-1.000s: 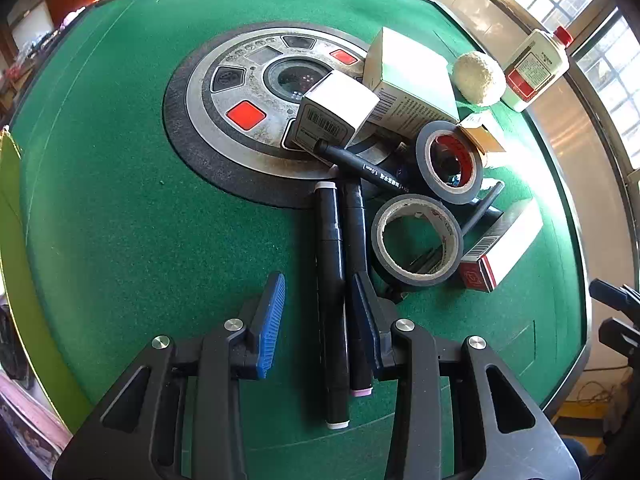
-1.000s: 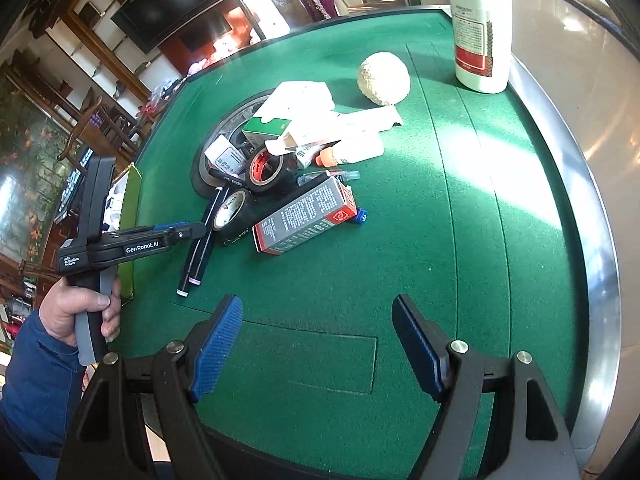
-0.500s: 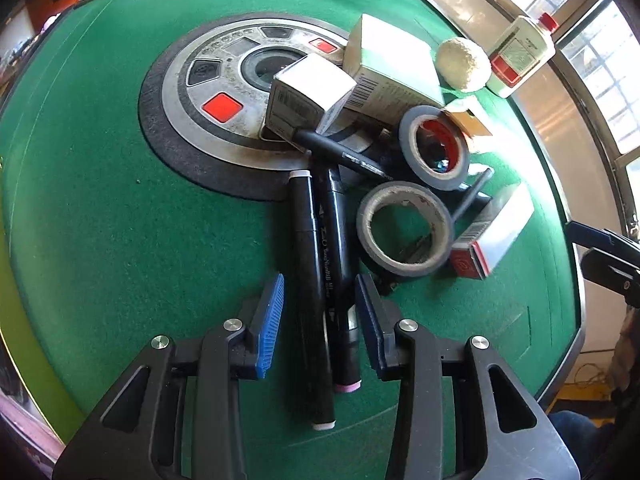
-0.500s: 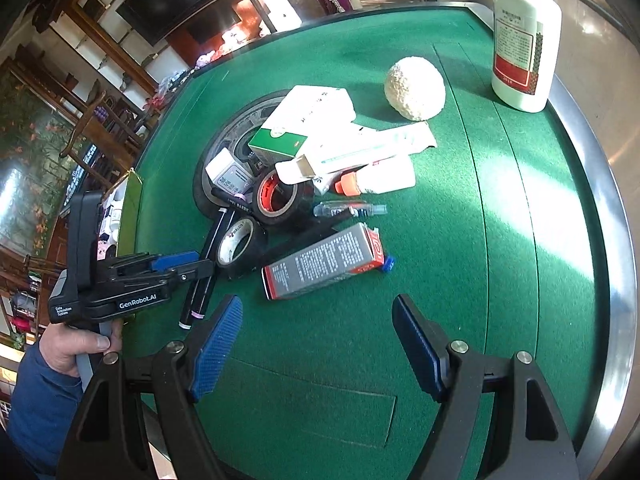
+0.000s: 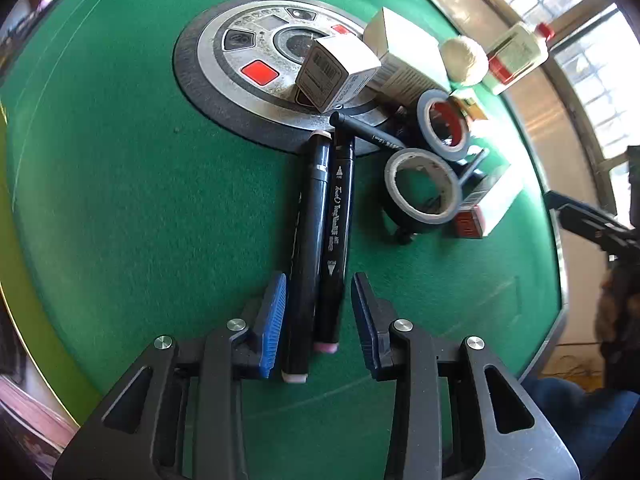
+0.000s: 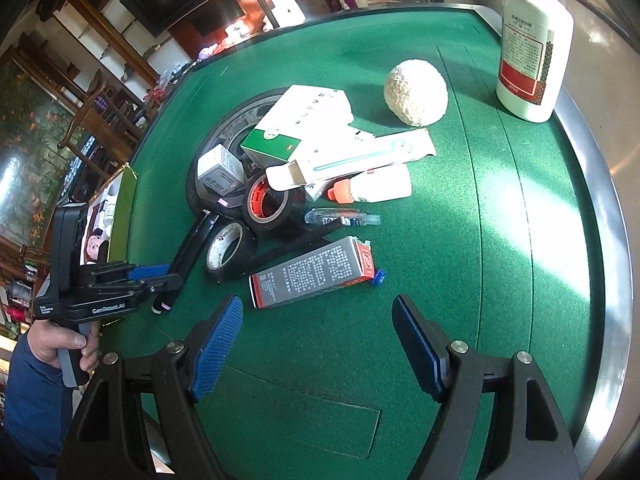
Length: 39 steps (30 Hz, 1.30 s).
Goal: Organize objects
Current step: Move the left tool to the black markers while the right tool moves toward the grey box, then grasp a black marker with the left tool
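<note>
Two black markers (image 5: 320,236) lie between the left tongs (image 5: 318,320), untouched

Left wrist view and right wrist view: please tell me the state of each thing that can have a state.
Left gripper: open, around two markers.
Two markers: capped, lying side by side.
Right gripper: open, empty.
White bottle: upright, red cap on.
Long white box: end flap open.
Small orange-capped bottle: lying down.

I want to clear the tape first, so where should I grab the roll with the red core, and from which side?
Take the red-core tape roll by its wall, from above: one of the fingers in the open centre, one outside the black rim. It leans tilted on the pile, hole facing up and toward the right gripper, whose fingers are open. A white carton overhangs its far edge, so use the near rim.
</note>
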Each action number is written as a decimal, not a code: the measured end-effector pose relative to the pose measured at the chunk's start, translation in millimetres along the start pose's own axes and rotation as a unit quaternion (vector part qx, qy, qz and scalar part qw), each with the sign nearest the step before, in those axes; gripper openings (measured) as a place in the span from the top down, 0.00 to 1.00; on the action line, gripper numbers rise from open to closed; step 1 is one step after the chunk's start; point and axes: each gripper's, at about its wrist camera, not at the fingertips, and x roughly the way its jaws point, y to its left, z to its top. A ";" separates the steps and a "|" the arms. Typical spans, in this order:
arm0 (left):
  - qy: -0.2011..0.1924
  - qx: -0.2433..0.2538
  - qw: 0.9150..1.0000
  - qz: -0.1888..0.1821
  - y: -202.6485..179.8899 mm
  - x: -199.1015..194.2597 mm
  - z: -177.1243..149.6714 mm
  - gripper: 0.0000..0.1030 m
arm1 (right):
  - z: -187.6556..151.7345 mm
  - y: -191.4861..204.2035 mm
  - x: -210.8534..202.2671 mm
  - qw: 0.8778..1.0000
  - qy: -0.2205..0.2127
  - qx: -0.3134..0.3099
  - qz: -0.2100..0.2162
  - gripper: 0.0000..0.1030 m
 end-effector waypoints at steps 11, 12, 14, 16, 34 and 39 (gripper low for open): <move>0.000 0.011 0.999 0.031 4.6 1.3 8.8 0.68 | 0.6 5.6 2.7 1.000 0.003 -0.002 0.005 0.25; 0.003 0.021 0.999 0.047 2.0 4.1 11.4 0.68 | 0.2 4.2 2.8 1.000 0.003 -0.001 0.004 0.25; 0.005 0.042 0.997 0.068 -3.3 6.3 15.4 0.68 | -0.7 2.0 3.4 1.000 0.004 0.002 0.003 0.25; 0.008 0.070 0.993 0.099 -11.3 10.3 20.1 0.68 | -1.3 0.4 4.6 1.000 0.005 0.004 0.002 0.25; -0.006 0.029 0.986 0.163 -14.0 -4.9 -32.3 0.87 | 37.5 15.5 62.3 0.991 0.075 -0.113 0.013 0.25; -0.013 0.016 0.987 0.160 -10.7 -9.7 -43.2 0.87 | -11.0 27.2 45.0 0.979 0.144 -0.137 0.055 0.25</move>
